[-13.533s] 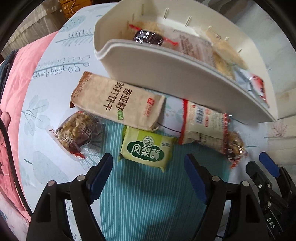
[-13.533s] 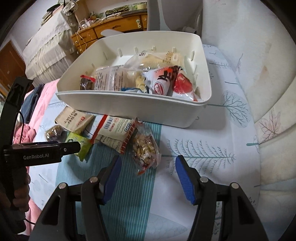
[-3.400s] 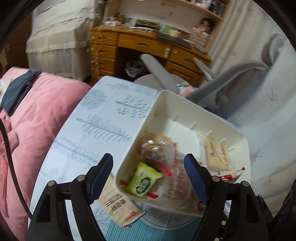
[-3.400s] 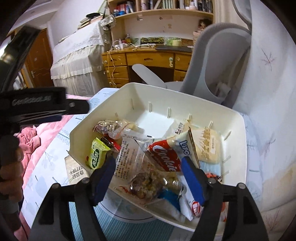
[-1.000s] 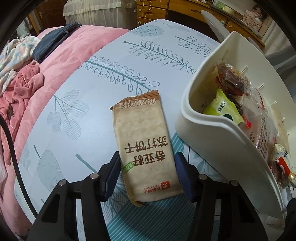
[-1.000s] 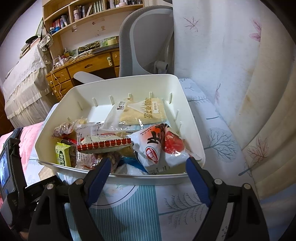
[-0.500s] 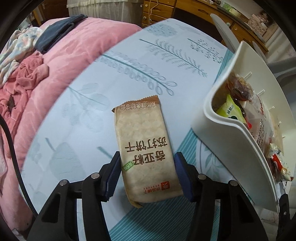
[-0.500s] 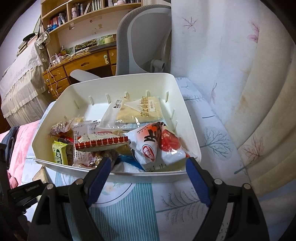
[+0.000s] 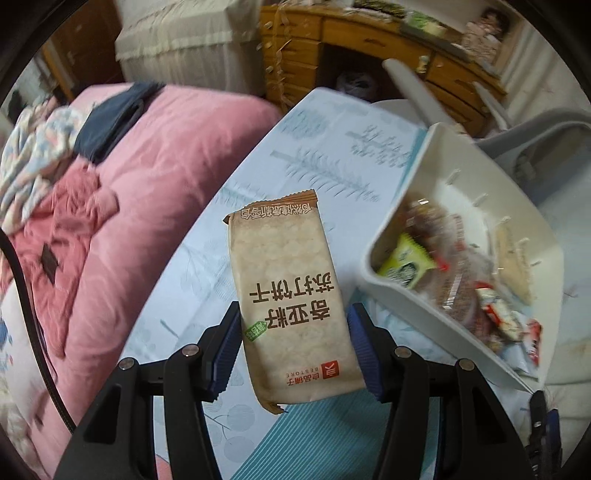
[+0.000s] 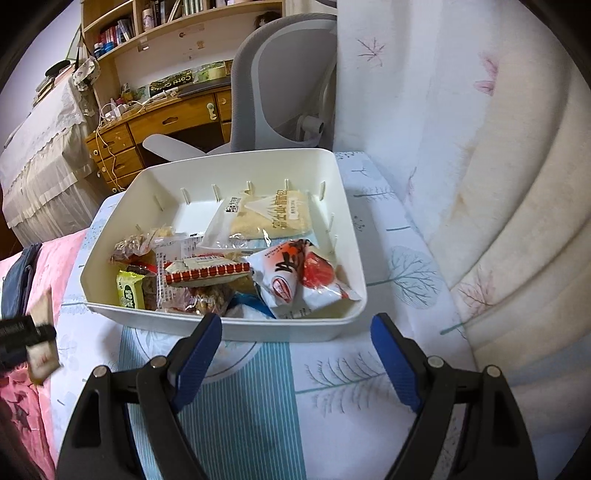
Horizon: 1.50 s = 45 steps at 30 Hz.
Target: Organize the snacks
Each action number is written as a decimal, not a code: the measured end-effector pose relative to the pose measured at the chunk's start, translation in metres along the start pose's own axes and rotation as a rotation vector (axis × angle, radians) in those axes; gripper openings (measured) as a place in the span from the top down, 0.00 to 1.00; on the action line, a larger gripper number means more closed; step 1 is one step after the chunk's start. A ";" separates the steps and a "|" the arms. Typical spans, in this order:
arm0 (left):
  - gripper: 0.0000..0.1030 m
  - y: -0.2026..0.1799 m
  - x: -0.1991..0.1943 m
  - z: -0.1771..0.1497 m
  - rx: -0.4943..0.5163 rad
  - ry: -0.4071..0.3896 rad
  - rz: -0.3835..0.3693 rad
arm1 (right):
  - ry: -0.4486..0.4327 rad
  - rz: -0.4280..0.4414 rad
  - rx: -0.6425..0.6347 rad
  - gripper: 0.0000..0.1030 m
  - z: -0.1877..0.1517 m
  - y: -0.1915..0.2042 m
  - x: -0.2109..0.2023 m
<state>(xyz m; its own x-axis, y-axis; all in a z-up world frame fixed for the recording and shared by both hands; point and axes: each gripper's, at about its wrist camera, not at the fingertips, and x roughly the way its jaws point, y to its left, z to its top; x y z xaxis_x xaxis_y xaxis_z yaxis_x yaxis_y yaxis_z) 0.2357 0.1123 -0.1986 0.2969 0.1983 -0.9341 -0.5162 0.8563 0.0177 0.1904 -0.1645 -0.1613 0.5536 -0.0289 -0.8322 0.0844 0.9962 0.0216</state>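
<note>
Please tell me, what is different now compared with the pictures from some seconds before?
The left gripper has taken hold of the brown cracker packet and lifted it off the tablecloth. The other loose snacks, such as the green pastry pack, went into the white bin. The right gripper stays open and empty before the bin.

A wooden desk [image 10: 173, 122] and bookshelf [image 10: 177, 22] are standing far left; a grey chair [image 10: 280, 74] is sitting beside them; pink bedding [image 9: 122, 192] is lying left.
</note>
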 end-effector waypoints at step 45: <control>0.31 -0.135 -0.075 0.024 0.436 -0.181 -0.341 | 0.011 -0.056 0.197 0.19 -0.017 -0.075 -0.044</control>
<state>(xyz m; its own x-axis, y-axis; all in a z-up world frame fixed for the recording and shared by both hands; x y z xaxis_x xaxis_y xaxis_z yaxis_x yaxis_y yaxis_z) 0.3024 -0.0067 -0.1227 0.5406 -0.0775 -0.8377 -0.0008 0.9957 -0.0925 0.1457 -0.2366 -0.1356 0.5345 -0.0820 -0.8412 0.2758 0.9577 0.0818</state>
